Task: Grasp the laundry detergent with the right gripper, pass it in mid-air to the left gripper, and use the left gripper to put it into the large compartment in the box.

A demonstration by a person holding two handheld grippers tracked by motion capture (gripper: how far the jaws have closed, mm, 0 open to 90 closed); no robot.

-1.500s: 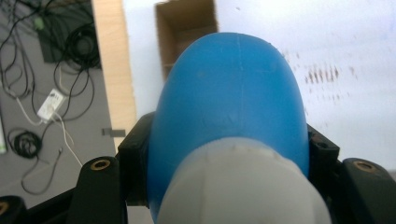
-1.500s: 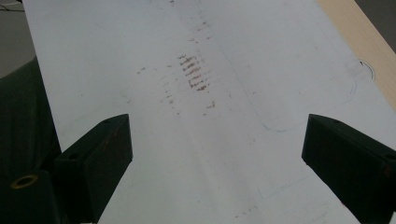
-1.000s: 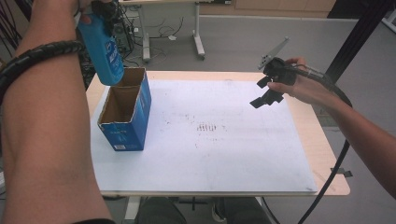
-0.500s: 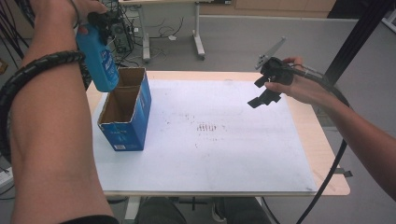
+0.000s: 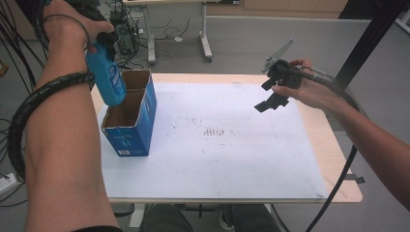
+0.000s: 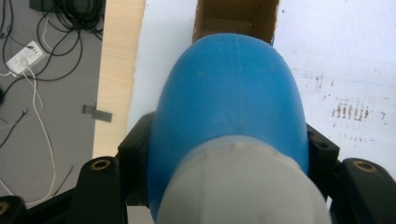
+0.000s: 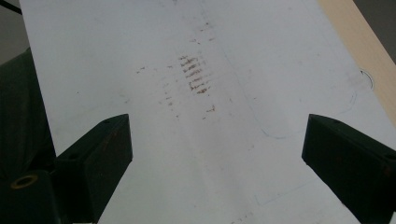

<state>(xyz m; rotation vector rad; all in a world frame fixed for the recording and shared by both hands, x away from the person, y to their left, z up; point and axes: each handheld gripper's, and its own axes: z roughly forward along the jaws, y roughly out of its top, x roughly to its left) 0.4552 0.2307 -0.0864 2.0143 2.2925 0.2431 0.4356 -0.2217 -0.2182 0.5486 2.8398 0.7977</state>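
A blue bottle (image 5: 107,76) with a pale cap hangs upright, its base dipping into the open top of a blue cardboard box (image 5: 130,137) at the table's left. My left gripper (image 5: 103,46) is shut on the bottle near its top. In the left gripper view the bottle (image 6: 229,93) sits between the two black jaws of my left gripper (image 6: 229,156), its cap (image 6: 243,191) nearest the camera and the box opening (image 6: 236,18) beyond it. My right gripper (image 5: 265,96) hovers over the table's right side, open. In its own view my right gripper (image 7: 222,158) has nothing between its jaws.
A white sheet (image 5: 217,159) with brown smudges (image 7: 194,77) covers most of the wooden table (image 5: 338,164). On the floor behind stand desk legs (image 5: 205,43) and tangled cables (image 5: 121,29). A power strip (image 6: 21,58) lies left of the table.
My left hand has lowered the blue bottle from above the box down into its open top. The right gripper has stayed where it was, still open.
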